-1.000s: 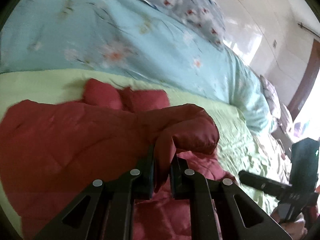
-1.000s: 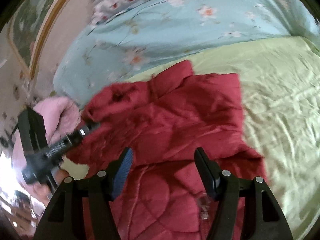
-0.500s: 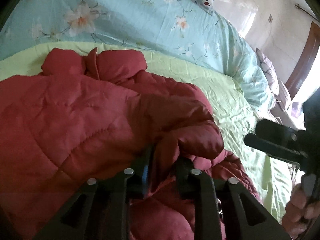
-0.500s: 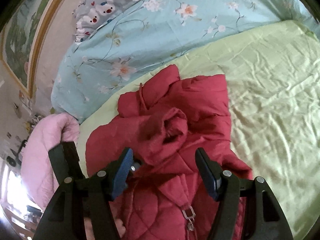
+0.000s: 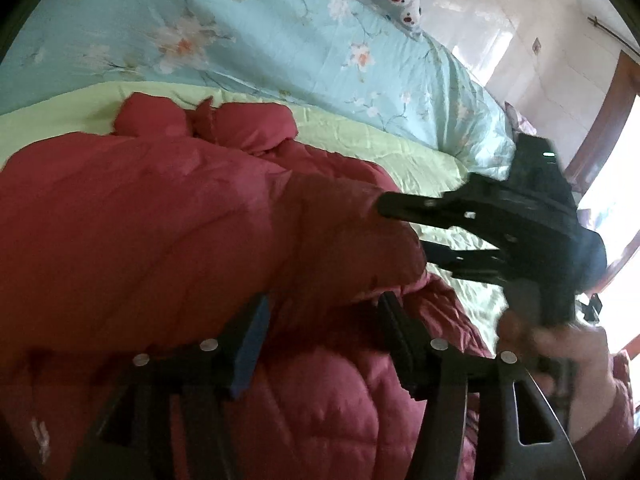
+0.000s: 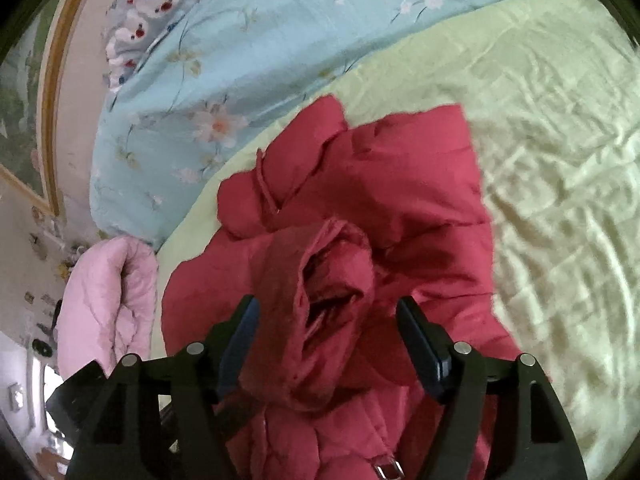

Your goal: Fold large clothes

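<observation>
The jacket (image 6: 400, 184) is lying on the sheet (image 6: 560, 160). Its cuff (image 6: 332, 280) is sitting lower centre, between the right gripper (image 6: 326, 344)'s wide-open jaws; the left gripper (image 5: 320, 344) is gaping too, holding nothing.

Both left tongs (image 5: 320, 332) and right tongs (image 6: 326, 332) gape wide, level, close together

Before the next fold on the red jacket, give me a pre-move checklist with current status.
1. Left gripper released: ok, open around the sleeve.
2. Right gripper open: ok, the sleeve cuff lies between its jaws, ungripped.
3. Red quilted puffer jacket flat: not ok, bunched.
4. Sleeve laid across the body: ok.
5. Pale green bedsheet free to the right: ok.
6. Zipper pull snag-free: cannot tell.
</observation>
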{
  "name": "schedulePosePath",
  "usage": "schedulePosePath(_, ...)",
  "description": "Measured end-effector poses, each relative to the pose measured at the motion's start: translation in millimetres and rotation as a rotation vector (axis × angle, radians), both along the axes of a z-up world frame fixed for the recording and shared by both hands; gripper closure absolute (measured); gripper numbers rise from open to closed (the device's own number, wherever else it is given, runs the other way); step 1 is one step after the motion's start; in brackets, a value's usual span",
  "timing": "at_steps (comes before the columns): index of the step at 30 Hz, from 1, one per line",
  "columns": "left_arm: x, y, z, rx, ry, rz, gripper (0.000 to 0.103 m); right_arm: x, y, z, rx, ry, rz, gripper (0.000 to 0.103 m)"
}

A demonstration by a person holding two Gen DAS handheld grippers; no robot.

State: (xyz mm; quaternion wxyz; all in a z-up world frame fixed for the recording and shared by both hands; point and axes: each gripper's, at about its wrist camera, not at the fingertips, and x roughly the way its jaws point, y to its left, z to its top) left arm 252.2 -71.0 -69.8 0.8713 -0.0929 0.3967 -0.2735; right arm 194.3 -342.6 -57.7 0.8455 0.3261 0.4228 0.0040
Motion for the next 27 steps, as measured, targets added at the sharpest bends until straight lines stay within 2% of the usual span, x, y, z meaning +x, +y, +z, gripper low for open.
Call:
schedulePosePath(3,-22.2,31.3,5.3,0.025,-0.019,0.045,0.047,6.8,5.7,-10.5,-0.01,0.032,0.01,0.03)
schedulePosePath(5,-33.1,62.8,7.6,0.05,-0.026,0.13,0.047,10.2,7.1,-17.8,-0.007,0.046,0.016,0.033)
schedulePosePath(6,-35.9,76.5,8.4,0.055,-0.023,0.167,0.047,11.7,7.9,-20.9,-0.001,0.048,0.022,0.04)
schedulePosePath(7,-38.4,93.9,8.8,0.072,-0.021,0.219,0.047,12.4,8.6,-22.4,0.0,0.053,0.024,0.061)
schedulePosePath(9,-39.8,122.9,8.4,0.121,-0.023,0.314,0.047,13.3,9.7,-22.9,0.006,0.064,0.03,0.084)
schedulePosePath(11,-33.4,148.2,2.8,0.152,0.013,0.381,0.048,12.8,11.6,-14.7,0.005,0.041,0.028,0.093)
schedulePosePath(14,-19.3,170.8,-8.2,0.183,0.065,0.443,0.049,13.2,18.0,6.6,-0.016,-0.01,0.023,0.097)
schedulePosePath(16,-10.9,170.7,-14.9,0.204,0.086,0.437,0.049,14.6,22.8,22.1,-0.021,-0.044,0.029,0.097)
schedulePosePath(19,1.1,162.2,-23.0,0.275,0.092,0.461,0.047,18.8,31.2,48.3,-0.026,-0.103,0.052,0.098)
schedulePosePath(23,8.3,168.5,-20.0,0.241,0.074,0.522,0.047,18.1,37.8,82.0,-0.013,-0.192,0.084,0.098)
schedulePosePath(27,-4.2,168.2,-6.0,0.222,0.004,0.533,0.047,6.3,37.1,93.5,-0.043,-0.237,0.074,0.099)
